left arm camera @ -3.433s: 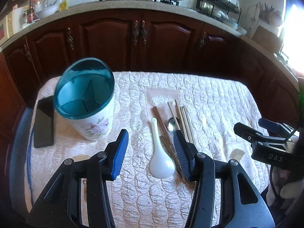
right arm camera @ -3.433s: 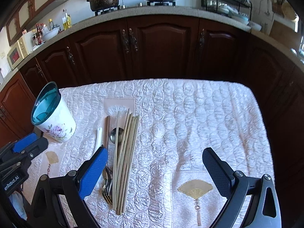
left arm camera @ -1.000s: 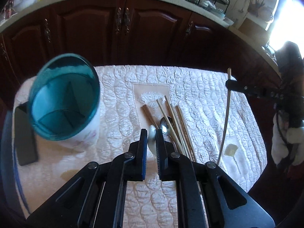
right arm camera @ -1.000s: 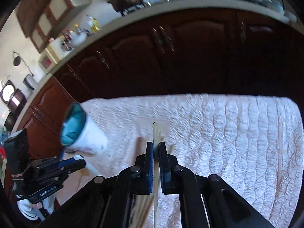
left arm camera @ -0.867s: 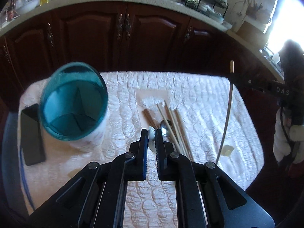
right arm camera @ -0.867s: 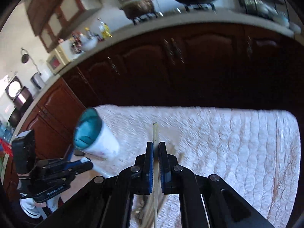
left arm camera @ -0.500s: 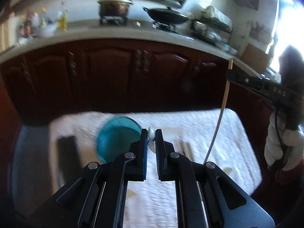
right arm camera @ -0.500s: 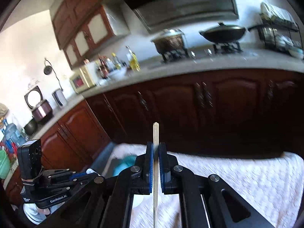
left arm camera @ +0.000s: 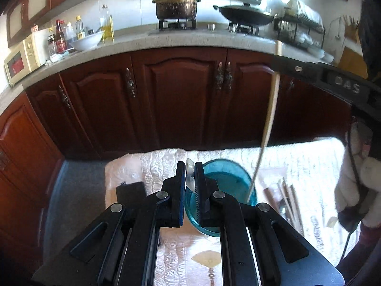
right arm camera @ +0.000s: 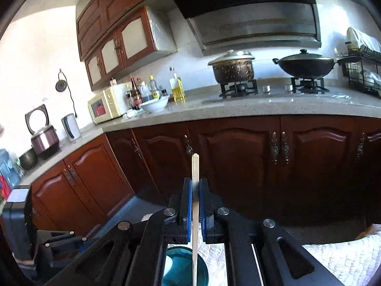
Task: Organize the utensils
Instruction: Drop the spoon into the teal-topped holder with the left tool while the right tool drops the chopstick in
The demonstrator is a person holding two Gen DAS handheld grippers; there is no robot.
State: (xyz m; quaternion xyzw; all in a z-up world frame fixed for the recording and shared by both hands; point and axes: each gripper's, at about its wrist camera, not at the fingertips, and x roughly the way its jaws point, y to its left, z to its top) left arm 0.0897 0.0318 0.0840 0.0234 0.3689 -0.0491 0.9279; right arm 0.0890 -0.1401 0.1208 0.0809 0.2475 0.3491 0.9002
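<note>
While my left gripper (left arm camera: pixel 190 175) clamps the white spoon (left arm camera: pixel 189 166), my right gripper (right arm camera: pixel 195 194) pinches a chopstick (right arm camera: pixel 195 205) above the teal cup (left arm camera: pixel 226 181).

Left gripper (left arm camera: pixel 190 175) clamped on white spoon (left arm camera: pixel 189 174) above teal holder (left arm camera: pixel 228 178), chopstick (left arm camera: pixel 269 119) tip inside.

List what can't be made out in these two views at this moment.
- Spoon, left wrist view: bowl hidden behind the left gripper.
- Chopstick tip, right wrist view: cut off by the bottom edge.
- Holder compartments: blocked by both grippers' frames.
- Utensils left on the table: too small to count.
</note>
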